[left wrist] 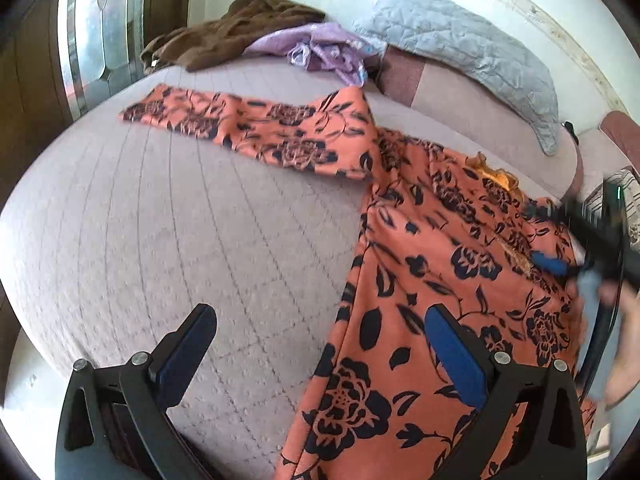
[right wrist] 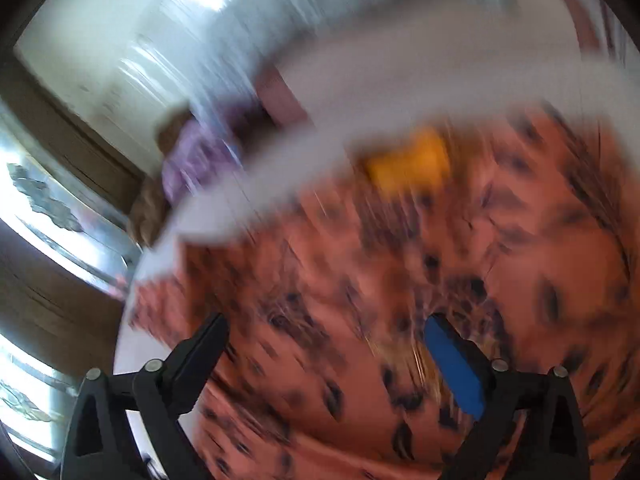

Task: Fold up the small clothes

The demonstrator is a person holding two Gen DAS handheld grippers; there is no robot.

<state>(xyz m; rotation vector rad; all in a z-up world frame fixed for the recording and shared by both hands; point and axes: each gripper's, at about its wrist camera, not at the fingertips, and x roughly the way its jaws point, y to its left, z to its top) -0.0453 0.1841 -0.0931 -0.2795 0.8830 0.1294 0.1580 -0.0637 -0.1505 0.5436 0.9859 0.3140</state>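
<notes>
An orange garment with a black flower print (left wrist: 420, 240) lies spread on the grey quilted bed (left wrist: 160, 240), one sleeve stretched out to the left. My left gripper (left wrist: 320, 344) is open and empty, hovering over the garment's left edge. My right gripper (left wrist: 560, 264) shows at the right edge of the left wrist view, low over the garment near its yellow neck label (left wrist: 496, 174). In the blurred right wrist view my right gripper (right wrist: 326, 344) is open above the same garment (right wrist: 360, 280), with the yellow label (right wrist: 412, 160) ahead.
A brown cloth (left wrist: 224, 36) and a lilac cloth (left wrist: 316, 48) lie at the bed's far side. A pale blue quilted pillow (left wrist: 472, 56) leans on the wall. A glazed wooden door (left wrist: 92, 32) stands at the left.
</notes>
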